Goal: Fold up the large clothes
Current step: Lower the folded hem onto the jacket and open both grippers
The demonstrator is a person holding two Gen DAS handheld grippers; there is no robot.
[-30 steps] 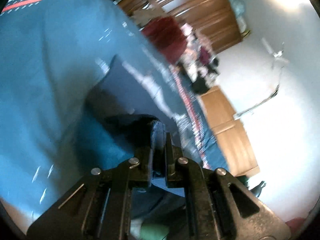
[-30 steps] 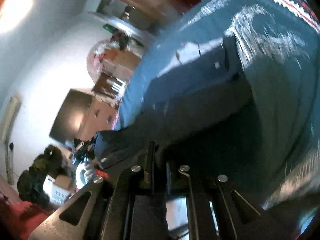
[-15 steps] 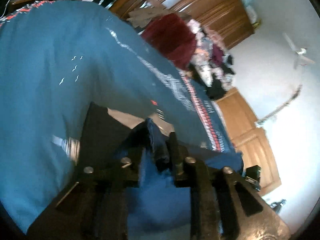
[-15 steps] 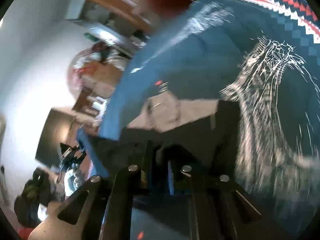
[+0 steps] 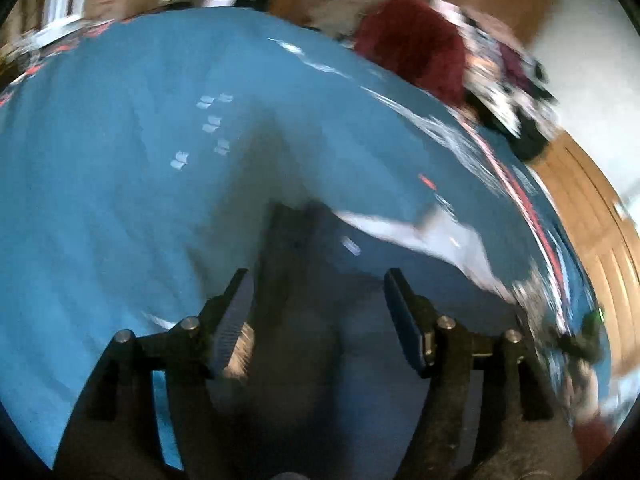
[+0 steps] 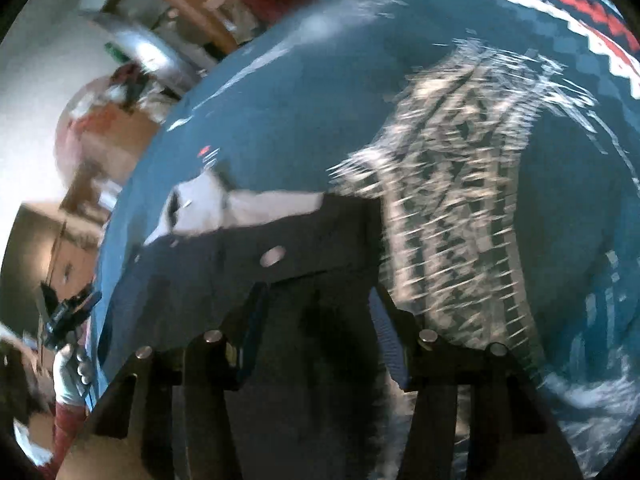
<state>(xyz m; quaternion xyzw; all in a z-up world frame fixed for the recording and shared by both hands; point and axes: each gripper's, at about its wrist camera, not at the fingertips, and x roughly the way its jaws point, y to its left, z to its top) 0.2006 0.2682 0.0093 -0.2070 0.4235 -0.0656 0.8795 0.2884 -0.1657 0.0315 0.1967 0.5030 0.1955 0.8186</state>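
Both views motion-blurred. Left gripper (image 5: 318, 300): jaws spread wide, released, nothing between the ribbed pads (image 5: 236, 320); dark fabric lies below the gap, contact with it cannot be told. Right gripper (image 6: 316, 320): jaws likewise apart, released, no cloth pinched between them. Task item: a large dark navy garment with a pale grey inner lining (image 5: 320, 272) lies spread on a teal-blue bedspread with white printed motifs (image 5: 100, 184), directly ahead of and under both grippers. In the left wrist view the garment's near part fills the space between the fingers; its far edge runs to the right, where the pale grey lining (image 5: 436, 236) shows as a light triangular strip. In the right wrist view the same garment (image 6: 256, 256) sits just beyond the fingers, its lining (image 6: 240, 208) at the far left, a small pale oval mark (image 6: 273, 255) on the dark cloth near centre. The bedspread (image 6: 304, 120) carries a large white feathery print (image 6: 460, 184) to the right of the garment and a red-and-white patterned border (image 6: 568, 16) at the far right. Background, left wrist view: dark red plush item (image 5: 412, 44) beyond the bed's far edge, wooden panelled doors (image 5: 596, 220) at right. Right wrist view, near left: a gloved hand (image 6: 72, 372) holding a dark tool; details too blurred to resolve.
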